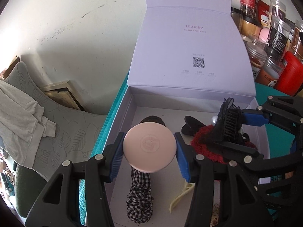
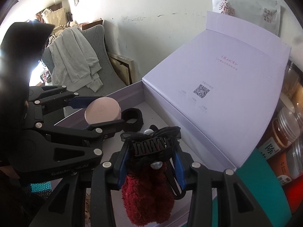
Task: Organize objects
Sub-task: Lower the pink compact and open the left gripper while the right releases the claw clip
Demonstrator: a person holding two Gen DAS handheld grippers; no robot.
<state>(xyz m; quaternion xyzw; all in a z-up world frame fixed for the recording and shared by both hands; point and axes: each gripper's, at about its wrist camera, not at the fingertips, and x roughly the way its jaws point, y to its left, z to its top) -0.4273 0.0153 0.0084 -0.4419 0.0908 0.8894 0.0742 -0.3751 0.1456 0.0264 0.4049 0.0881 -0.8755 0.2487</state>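
The job looked well along: the open white box (image 1: 132,102) already held a black hair band (image 1: 153,120), a checked scrunchie (image 1: 140,194), a red scrunchie (image 1: 206,145) and a cream clip (image 1: 180,196). Above the box, the left tongs (image 1: 150,147) gripped a round pink compact (image 1: 150,147). Beside them, the right tongs (image 2: 151,151) gripped a black claw clip (image 2: 150,146), so both items seemed left to set down inside.
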